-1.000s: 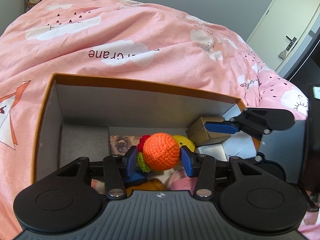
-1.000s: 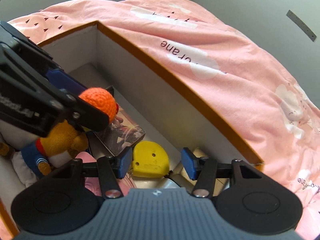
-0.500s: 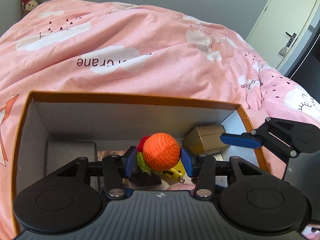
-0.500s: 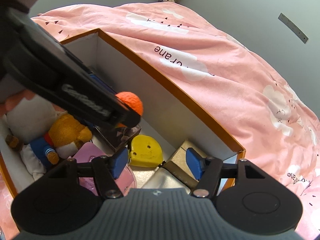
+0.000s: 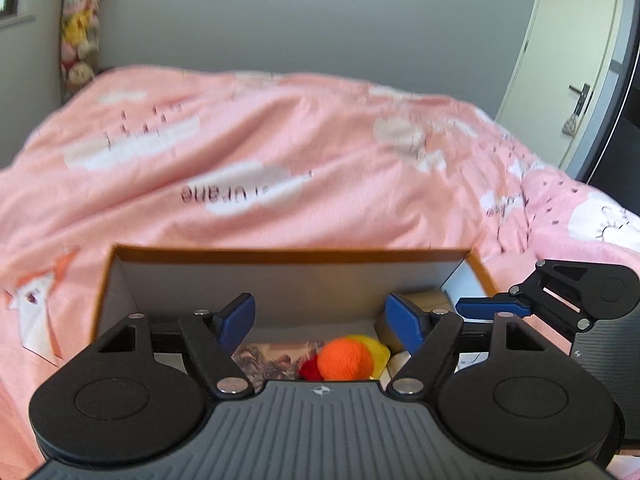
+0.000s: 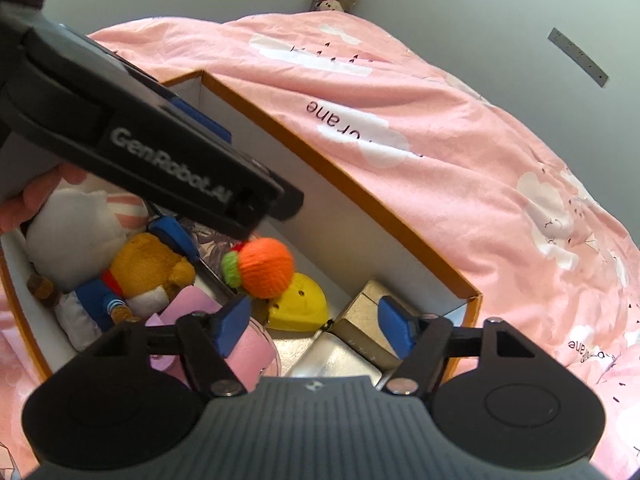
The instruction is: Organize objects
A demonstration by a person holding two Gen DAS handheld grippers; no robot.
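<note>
An orange knitted ball [image 6: 266, 268] with a green and red tuft is loose in the orange-rimmed cardboard box [image 6: 352, 184], blurred, right over a yellow plastic piece [image 6: 300, 306]. In the left wrist view the ball [image 5: 346, 362] shows low, beneath the jaws. My left gripper [image 5: 320, 318] hangs above the box [image 5: 288, 257]; its jaws are opening wide and hold nothing. My right gripper [image 6: 314, 326] hovers over the box's near right end, jaws opening, nothing between them. One of its fingers [image 5: 492, 306] reaches in from the right.
Inside the box lie a brown plush bear [image 6: 148, 264], a white plush [image 6: 76, 232], a pink item [image 6: 196, 304], a picture card [image 5: 276, 356], a tan block [image 6: 364, 304] and a silver one [image 6: 332, 360]. A pink quilt [image 5: 320, 152] surrounds it. A door [image 5: 568, 60] stands at the right.
The left jaws have spread wide and let go of the orange ball, which has dropped into the box. The left gripper rose and tilted up. The right jaws have widened.
</note>
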